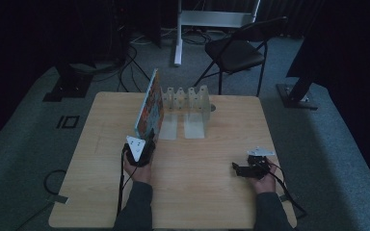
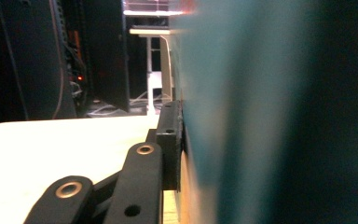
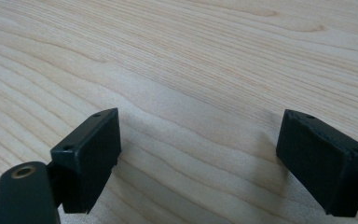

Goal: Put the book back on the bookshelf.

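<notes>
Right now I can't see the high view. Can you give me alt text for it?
A picture book stands on edge on a wooden table, its far end at a clear slotted rack, with the left gripper at its near edge. The right gripper rests apart on the table's right side, fingers spread with nothing between them. A black folding chair stands beyond the table.

The square, pale wooden surface (image 1: 207, 192) with rounded corners is carrying everything in front of me. A colourful flat picture book (image 1: 149, 107) is standing upright on its edge on it, left of the middle. Just beside the book, toward the far edge, a translucent white plastic slotted rack (image 1: 189, 103) is sitting on the wood, its two flat feet pointing toward me. A small dark round mark (image 1: 213, 108) is lying just right of the rack.
</notes>
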`<move>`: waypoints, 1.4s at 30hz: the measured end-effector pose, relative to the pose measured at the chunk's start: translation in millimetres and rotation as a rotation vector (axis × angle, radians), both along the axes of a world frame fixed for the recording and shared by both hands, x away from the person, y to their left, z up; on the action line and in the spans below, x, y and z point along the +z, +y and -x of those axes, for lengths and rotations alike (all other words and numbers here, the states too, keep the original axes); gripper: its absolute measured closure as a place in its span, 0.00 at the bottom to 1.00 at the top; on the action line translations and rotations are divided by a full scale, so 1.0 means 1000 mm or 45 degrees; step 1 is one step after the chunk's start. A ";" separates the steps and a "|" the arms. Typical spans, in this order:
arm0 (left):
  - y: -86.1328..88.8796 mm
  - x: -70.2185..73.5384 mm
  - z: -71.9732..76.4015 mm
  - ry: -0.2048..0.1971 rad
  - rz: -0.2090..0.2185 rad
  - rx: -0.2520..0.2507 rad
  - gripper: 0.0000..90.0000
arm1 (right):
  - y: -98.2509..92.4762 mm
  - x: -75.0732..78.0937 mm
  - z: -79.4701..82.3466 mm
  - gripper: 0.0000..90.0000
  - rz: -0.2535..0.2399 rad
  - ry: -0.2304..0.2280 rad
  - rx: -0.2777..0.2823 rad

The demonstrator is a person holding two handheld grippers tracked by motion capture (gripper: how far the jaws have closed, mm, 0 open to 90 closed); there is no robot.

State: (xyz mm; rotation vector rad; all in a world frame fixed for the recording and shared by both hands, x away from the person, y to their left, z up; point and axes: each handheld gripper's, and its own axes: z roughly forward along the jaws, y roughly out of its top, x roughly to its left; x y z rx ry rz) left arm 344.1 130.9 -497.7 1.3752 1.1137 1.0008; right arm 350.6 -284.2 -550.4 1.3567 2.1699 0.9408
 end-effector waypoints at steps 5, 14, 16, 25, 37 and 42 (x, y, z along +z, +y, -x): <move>0.003 0.000 0.001 0.002 0.001 -0.023 0.77 | 0.000 0.000 0.000 0.15 0.001 0.000 0.001; 0.005 0.002 0.003 -0.011 -0.009 -0.042 0.70 | 0.000 0.000 0.000 0.15 0.000 0.000 0.000; 0.006 0.003 0.004 -0.012 -0.006 -0.056 0.67 | 0.000 0.000 0.000 0.15 0.000 0.000 0.000; 0.014 0.006 0.006 0.041 0.003 -0.173 0.58 | 0.000 0.000 0.000 0.15 0.000 0.000 0.000; 0.020 0.008 0.016 0.055 -0.019 -0.304 0.48 | 0.000 0.000 0.000 0.15 0.000 0.000 0.000; 0.023 0.009 0.019 0.059 -0.028 -0.318 0.44 | 0.000 0.000 0.000 0.15 0.000 0.000 0.000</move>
